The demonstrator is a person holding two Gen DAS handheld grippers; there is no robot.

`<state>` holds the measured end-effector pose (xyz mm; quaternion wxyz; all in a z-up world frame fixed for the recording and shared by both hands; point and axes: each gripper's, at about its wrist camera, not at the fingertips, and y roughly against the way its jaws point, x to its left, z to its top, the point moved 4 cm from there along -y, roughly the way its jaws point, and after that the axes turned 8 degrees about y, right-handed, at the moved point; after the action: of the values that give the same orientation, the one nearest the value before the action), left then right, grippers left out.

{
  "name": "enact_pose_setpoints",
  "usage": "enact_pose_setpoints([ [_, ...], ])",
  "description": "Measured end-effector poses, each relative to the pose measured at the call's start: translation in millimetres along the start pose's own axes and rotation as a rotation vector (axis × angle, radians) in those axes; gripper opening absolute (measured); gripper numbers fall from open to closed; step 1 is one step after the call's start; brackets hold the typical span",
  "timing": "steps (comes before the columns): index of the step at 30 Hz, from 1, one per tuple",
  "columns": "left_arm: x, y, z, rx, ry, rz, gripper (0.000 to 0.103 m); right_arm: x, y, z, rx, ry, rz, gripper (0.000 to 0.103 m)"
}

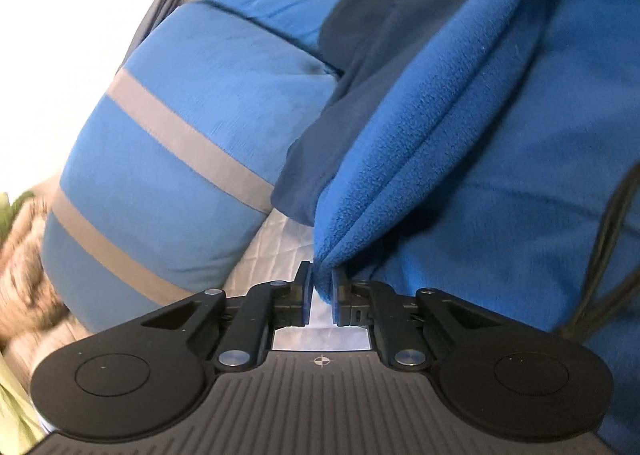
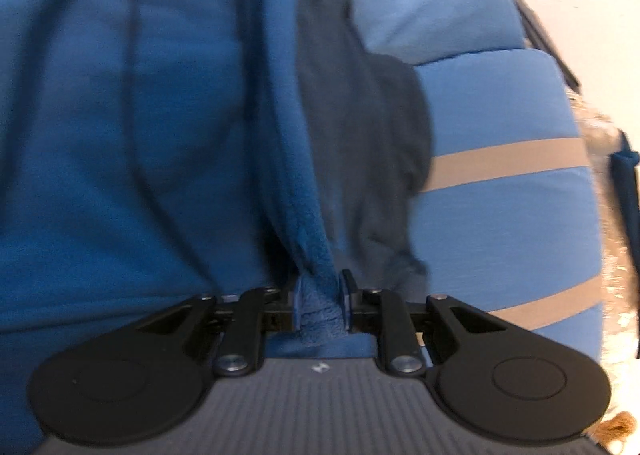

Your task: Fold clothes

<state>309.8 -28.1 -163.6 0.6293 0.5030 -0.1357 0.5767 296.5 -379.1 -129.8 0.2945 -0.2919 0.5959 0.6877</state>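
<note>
The left gripper (image 1: 321, 287) has its blue-padded fingers (image 1: 306, 291) drawn close, with only a narrow slot between them. The pinched tip of the bright blue fleece garment (image 1: 460, 135) sits at the top of that slot, caught between the pads; below the tip the slot is bare and shows the white quilted bed cover (image 1: 276, 251) underneath. From the fingers the fleece rises ahead and to the right in several layered folds, with a dark navy lining panel (image 1: 360, 55) lying along their left edge. Left of the fingers a blue pillow with grey stripes (image 1: 180, 159) stands close, and a strip of bed cover between it and the fleece is the only open room there.

The right gripper (image 2: 322, 303) is clamped on a thick bunch of the same fleece (image 2: 120, 115), which fills the gap between its fingers (image 2: 346, 295). The garment spreads ahead and to the left, its navy panel (image 2: 360, 127) just right of the fold. Further right the striped pillow (image 2: 500, 115) lies close against the cloth, so little free space shows on either side.
</note>
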Motion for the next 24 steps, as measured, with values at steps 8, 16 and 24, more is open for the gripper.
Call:
enact_pose_setpoints([
  [8, -6, -5, -10, 0.06, -0.017, -0.049, 0.011, 43, 14, 7, -0.026, 0.019, 0.152, 0.018],
  [16, 14, 8, -9, 0.041, 0.058, -0.079, 0.044, 17, 36, 1, -0.082, -0.148, 0.28, 0.067],
  [24, 62, 42, -25, 0.044, 0.211, -0.245, 0.08, -45, 91, -48, -0.158, -0.458, 0.329, 0.101],
])
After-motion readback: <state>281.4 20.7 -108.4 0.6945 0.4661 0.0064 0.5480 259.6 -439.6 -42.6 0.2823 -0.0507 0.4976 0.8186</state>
